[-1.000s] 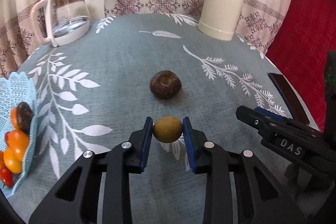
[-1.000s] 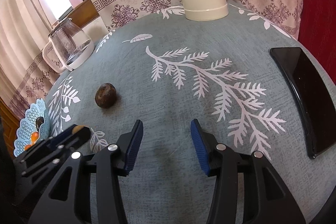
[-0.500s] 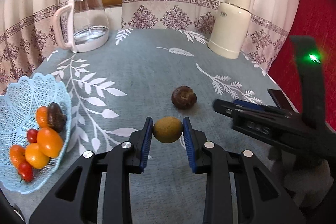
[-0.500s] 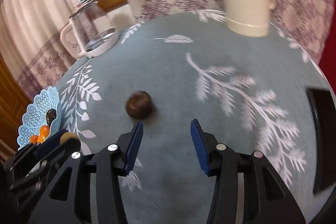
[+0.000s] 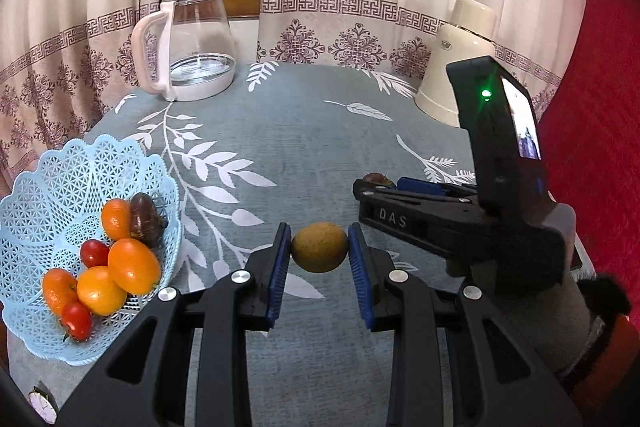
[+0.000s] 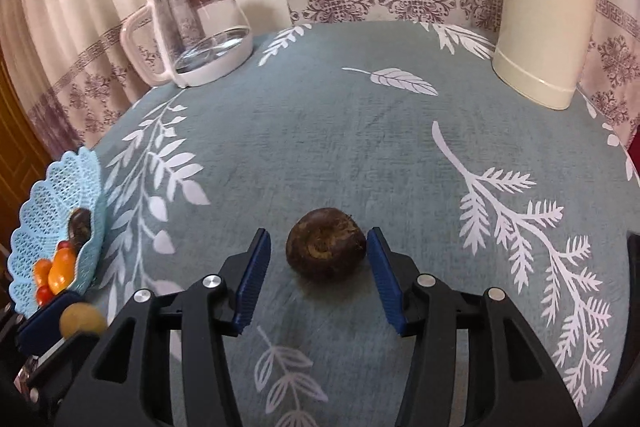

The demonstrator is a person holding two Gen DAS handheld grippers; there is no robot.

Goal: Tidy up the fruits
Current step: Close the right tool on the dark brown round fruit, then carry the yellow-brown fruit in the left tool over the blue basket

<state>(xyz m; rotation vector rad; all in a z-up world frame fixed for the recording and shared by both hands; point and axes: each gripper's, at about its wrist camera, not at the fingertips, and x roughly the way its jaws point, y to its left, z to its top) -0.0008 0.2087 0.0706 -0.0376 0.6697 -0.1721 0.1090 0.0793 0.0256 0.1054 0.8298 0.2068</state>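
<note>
My left gripper (image 5: 319,254) is shut on a small brown-green round fruit (image 5: 319,247), held above the tablecloth; the same fruit (image 6: 82,321) shows at the lower left of the right wrist view. A dark brown round fruit (image 6: 326,243) lies on the cloth between the open blue pads of my right gripper (image 6: 320,277), apart from both pads. In the left wrist view this dark fruit (image 5: 376,179) peeks out behind the right gripper's body. A light blue lattice basket (image 5: 52,187) at the left holds several orange and red fruits and one dark one.
A glass kettle (image 5: 196,47) with a white handle stands at the back left, a cream thermos (image 5: 460,59) at the back right. A dark phone edge (image 6: 634,267) lies at the table's right side. Curtains hang behind; a person's sleeve (image 5: 592,307) is at right.
My left gripper has risen and drawn back with the fruit, bringing the basket fully into view. My right gripper has swung left and forward until its open pads flank the dark brown fruit.
</note>
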